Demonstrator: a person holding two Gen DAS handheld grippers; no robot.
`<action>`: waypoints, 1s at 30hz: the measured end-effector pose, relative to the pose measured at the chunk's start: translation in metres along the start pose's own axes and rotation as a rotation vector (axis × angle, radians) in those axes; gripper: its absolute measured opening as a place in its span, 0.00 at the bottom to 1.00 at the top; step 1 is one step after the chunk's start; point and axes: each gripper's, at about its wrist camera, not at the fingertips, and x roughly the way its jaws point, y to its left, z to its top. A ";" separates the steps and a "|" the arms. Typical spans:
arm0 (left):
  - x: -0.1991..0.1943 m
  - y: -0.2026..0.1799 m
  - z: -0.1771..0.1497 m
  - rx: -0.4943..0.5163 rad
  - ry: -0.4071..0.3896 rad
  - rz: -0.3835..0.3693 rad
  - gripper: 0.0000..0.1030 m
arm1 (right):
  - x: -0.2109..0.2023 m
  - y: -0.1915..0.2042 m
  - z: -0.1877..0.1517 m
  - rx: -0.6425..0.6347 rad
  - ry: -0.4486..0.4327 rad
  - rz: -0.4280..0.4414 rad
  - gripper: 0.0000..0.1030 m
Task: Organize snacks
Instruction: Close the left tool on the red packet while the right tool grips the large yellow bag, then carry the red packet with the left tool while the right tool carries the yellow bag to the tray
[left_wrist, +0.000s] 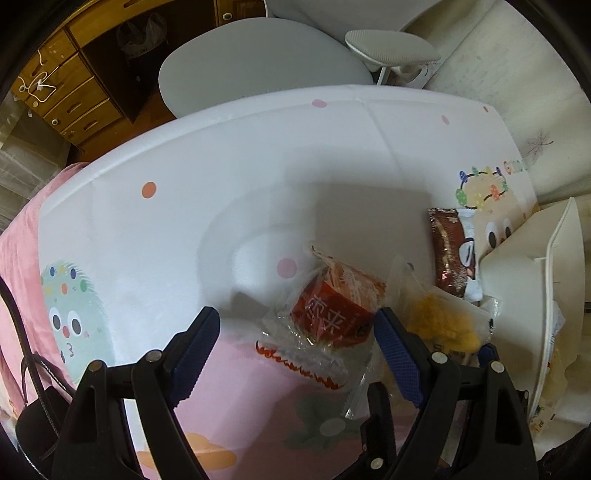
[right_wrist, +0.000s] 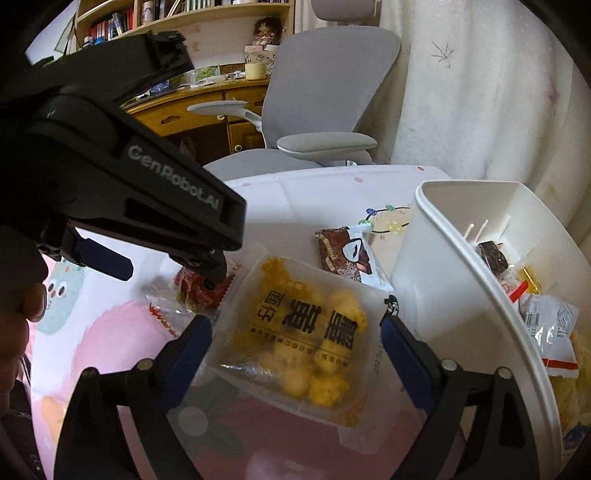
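A clear packet with a red snack (left_wrist: 332, 314) lies on the patterned cloth between my left gripper's (left_wrist: 295, 325) open jaws; it also shows in the right wrist view (right_wrist: 199, 291). A clear packet of yellow puffs (right_wrist: 306, 343) lies between my right gripper's (right_wrist: 295, 339) open jaws, not gripped; it also shows in the left wrist view (left_wrist: 439, 321). A brown and white wrapped snack (right_wrist: 343, 254) (left_wrist: 450, 251) lies just behind it. The white bin (right_wrist: 436, 266) (left_wrist: 517, 266) at the right holds several packets (right_wrist: 546, 325).
The left gripper's black body (right_wrist: 122, 184) fills the left of the right wrist view. A grey office chair (right_wrist: 325, 110) stands behind the table, with a wooden desk (right_wrist: 192, 114) and drawers (left_wrist: 74, 96) beyond. A curtain (right_wrist: 480, 92) hangs at the right.
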 end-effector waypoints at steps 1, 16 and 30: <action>0.001 0.001 -0.001 0.000 0.002 -0.002 0.82 | 0.002 0.000 -0.001 0.006 0.009 -0.006 0.96; 0.013 -0.001 0.003 0.023 0.006 0.004 0.62 | 0.011 -0.008 -0.001 0.024 0.048 0.018 1.00; 0.006 0.006 -0.011 0.010 0.007 0.028 0.45 | 0.015 -0.006 0.007 -0.027 0.109 0.019 0.86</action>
